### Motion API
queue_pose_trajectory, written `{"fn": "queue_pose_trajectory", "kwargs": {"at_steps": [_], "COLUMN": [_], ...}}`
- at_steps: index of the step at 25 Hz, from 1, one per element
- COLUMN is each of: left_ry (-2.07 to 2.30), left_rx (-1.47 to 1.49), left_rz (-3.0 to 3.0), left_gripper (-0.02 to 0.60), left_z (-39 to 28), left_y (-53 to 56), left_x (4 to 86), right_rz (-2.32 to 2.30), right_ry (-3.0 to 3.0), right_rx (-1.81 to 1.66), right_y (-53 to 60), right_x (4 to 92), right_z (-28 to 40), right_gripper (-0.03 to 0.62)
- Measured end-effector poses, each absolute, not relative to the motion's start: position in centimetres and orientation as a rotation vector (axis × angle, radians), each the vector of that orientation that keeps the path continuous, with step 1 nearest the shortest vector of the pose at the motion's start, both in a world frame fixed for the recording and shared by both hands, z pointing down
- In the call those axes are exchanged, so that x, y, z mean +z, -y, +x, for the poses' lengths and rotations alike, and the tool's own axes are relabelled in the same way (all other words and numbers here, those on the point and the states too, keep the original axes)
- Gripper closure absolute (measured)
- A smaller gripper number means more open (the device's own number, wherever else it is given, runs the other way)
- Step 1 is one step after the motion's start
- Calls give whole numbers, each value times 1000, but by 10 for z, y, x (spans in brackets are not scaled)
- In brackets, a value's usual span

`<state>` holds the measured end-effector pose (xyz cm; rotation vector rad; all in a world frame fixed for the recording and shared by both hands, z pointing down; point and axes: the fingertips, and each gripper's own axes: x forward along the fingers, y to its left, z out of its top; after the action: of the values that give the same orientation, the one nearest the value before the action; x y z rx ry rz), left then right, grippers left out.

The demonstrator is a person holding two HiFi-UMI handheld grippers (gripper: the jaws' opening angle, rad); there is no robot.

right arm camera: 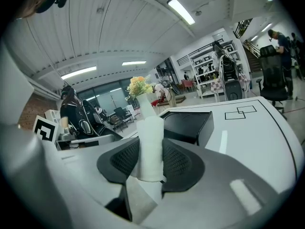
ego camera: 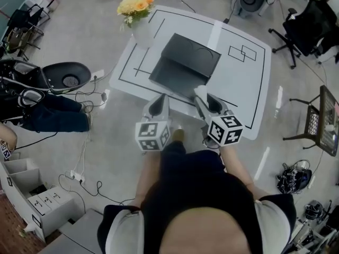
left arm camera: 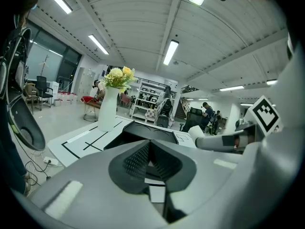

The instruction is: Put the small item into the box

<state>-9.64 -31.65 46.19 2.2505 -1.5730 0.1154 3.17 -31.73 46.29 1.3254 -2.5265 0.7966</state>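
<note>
The small item [right arm camera: 151,144], a white upright cylinder, is clamped between the pads of the right hand-held gripper [right arm camera: 151,160]. The right gripper view shows both ribbed pads pressed against its sides. From the head view, the item is in the air over the near edge of the bench [ego camera: 246,86], just short of the near side of the black box [ego camera: 185,62]. The box lies around the middle of the bench and appears to be open. The left hand-held gripper [ego camera: 158,106] hangs beside the right one at the same near edge, its jaws drawn together on nothing. A vase of yellow flowers [ego camera: 139,15] stands towards the far left corner, well clear of the path.

The pick-up looks done, and the step in hand is the carry to the box. The next move likely calls for taking the right hand-held gripper forward over the box's near wall and lowering it until the item is inside the cavity. Only then should the jaws part. Keeping the cylinder upright should stop it rolling once let go.
</note>
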Motion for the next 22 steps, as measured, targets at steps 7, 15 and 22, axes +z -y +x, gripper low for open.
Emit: {"fn": "queue_pose_trajectory", "kwargs": {"at_steps": [7, 15, 22], "left_ry": [1527, 1494, 1502], "left_rx": [120, 130, 135], "left_rz": [2283, 2321, 2318], "left_gripper": [571, 571, 571], "left_z": [-98, -102, -111], "left_y": [345, 370, 377], "left_x": [465, 467, 468], "right_rz": [1387, 1435, 1463], "right_ry": [2506, 2509, 2495], "right_rx": [781, 746, 723], "right_y": [343, 365, 375], "right_x": [462, 457, 457], "right_z": [32, 29, 32], "right_gripper": [447, 447, 447]}}
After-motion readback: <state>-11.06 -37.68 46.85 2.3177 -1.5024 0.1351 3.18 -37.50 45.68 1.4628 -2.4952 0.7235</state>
